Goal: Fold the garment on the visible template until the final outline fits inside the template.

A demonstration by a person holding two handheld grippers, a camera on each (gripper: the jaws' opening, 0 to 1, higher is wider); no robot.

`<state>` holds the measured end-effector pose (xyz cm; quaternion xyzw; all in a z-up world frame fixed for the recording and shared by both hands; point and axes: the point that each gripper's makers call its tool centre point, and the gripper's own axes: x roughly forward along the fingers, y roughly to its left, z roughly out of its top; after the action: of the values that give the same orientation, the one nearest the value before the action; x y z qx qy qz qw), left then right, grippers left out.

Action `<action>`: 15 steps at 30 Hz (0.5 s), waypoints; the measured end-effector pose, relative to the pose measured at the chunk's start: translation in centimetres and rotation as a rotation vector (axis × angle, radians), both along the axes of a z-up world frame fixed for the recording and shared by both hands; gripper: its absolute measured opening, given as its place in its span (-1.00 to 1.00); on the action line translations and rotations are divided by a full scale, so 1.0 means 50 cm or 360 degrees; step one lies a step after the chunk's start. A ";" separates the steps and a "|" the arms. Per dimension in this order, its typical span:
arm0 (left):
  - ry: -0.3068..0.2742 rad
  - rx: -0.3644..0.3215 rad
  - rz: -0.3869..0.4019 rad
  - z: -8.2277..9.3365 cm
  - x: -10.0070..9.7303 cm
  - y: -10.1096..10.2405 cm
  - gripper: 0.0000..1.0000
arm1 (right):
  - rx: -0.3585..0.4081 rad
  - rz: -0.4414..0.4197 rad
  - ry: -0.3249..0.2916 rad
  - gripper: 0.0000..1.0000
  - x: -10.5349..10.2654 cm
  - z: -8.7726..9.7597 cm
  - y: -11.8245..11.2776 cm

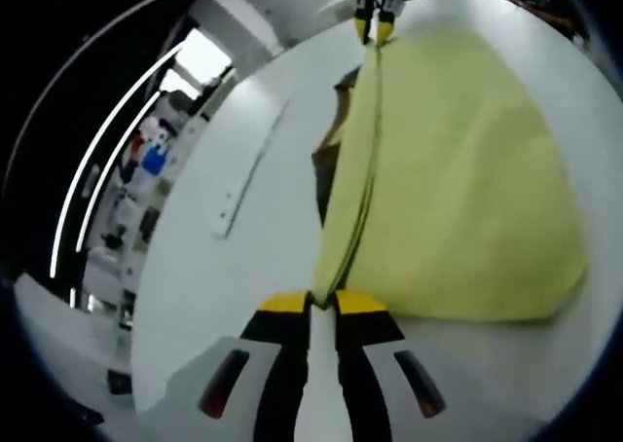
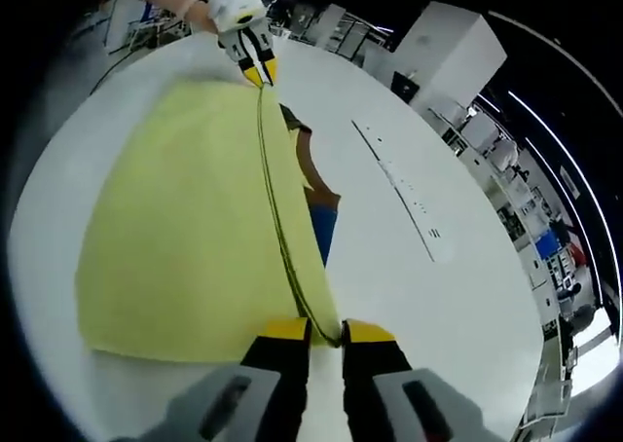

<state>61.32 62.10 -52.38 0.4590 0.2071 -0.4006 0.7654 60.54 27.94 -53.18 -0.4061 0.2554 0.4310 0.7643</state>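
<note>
- Left tool [image 1: 322, 304]: black jaws with yellow tips closed down on one end of the folded edge of the pale yellow cloth garment [image 1: 458, 179]. Its far end is pinched by the right tool [image 1: 374, 31] at the top of the left gripper view.
- Garment lies spread on the round white table [image 1: 224, 296], folded edge held up taut between both tools, rest draped flat to the right of the edge in this view.
- Left gripper view only: brown flat piece [image 1: 336, 121] peeking from under the garment's left side; can't tell if it's the template. Room to the left has long white light strips [image 1: 102, 160] and a cluttered shelf with a blue item [image 1: 154, 158].
- Right tool [image 2: 326, 337]: jaws pinched shut on the near end of the same edge; left tool [image 2: 258, 72] grips the far end, held by a white-gloved hand [image 2: 234, 9].
- Right gripper view only: under the garment edge a brown patch [image 2: 310, 165] plus a blue patch [image 2: 323, 230]; a thin line of marks [image 2: 399, 189] across the table; white cabinet [image 2: 453, 48] beyond the table rim.
</note>
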 end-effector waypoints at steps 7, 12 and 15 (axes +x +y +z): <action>0.0058 -0.0136 0.0127 0.020 0.000 0.003 -0.99 | 0.0113 -0.0089 0.0028 -1.00 0.002 0.020 0.002; 0.0135 -0.0363 0.0383 0.052 -0.006 0.005 -1.00 | 0.0282 -0.0200 0.0079 -1.00 0.009 0.046 0.003; 0.0201 -0.0539 0.0492 0.066 0.006 -0.003 -1.00 | 0.0419 -0.0297 0.0133 -1.00 0.016 0.062 0.001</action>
<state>61.60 61.97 -49.10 0.2609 0.2522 -0.3356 0.8693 61.31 27.99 -50.07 -0.2587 0.2649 0.4045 0.8362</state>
